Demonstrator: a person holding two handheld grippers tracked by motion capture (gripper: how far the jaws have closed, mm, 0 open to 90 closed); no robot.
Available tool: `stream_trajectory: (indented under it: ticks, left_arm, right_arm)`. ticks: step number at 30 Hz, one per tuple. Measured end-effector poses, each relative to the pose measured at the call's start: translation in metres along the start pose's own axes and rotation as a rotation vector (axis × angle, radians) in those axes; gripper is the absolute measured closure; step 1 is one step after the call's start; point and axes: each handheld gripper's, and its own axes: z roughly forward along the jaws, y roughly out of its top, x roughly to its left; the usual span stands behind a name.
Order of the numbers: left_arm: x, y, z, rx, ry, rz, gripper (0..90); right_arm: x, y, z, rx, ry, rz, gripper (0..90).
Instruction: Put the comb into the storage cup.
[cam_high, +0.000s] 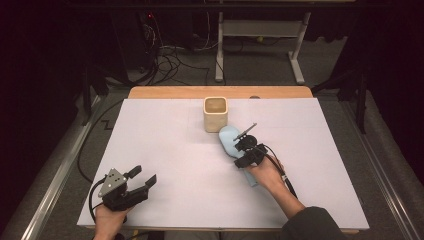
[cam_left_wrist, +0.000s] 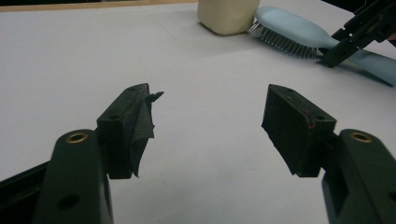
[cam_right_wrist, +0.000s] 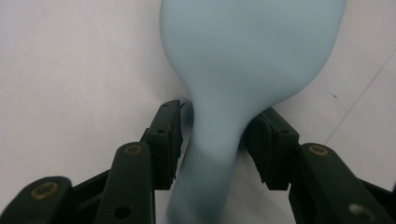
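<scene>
**Ana:** Hairbrush (cam_high: 229, 140) first — where does it lie?

**Ben:** Flat on the white worktop (cam_high: 165, 150), bristles down, its head just beside the cream cup (cam_high: 215, 113) at the far middle, the handle running back toward the person's right hand (cam_high: 267, 172).

**Ana:** And the right gripper (cam_right_wrist: 212, 135)?

**Ben:** It straddles the neck where the handle widens into the head. The jaws stand narrow, one on each side; the left pad looks just apart from the plastic, the right one touching or nearly so. I would not call it a firm hold yet.

**Ana:** So how to do the grasp well?

**Ben:** My judgement: close squarely on the neck, keep the jaws level with the worktop so the tapered plastic does not squirt forward, and lift straight before swinging toward the cup.

**Ana:** The left gripper (cam_high: 142, 181)?

**Ben:** Spread wide, holding nothing, resting at the near left corner, well apart from the brush.

**Ana:** What does each view add?

**Ben:** The right gripper view gives the pad-to-neck gap, which the high view hides under the gripper body. The left gripper view shows the bristles (cam_left_wrist: 275, 39) under the head from the side, and the tattered pad lining on its own left jaw. The high view alone lays out cup, brush and both hands together.
</scene>
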Motion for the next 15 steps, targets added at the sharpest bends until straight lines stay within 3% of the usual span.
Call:
stream_trajectory:
  ticks: [15]
  left_arm:
    - [-0.0009,0.0005,0.0001,0.015,-0.002,0.003,34.8]
  right_arm:
    - [-0.0063,0.0012,0.0,0.016,0.017,-0.027,70.1]
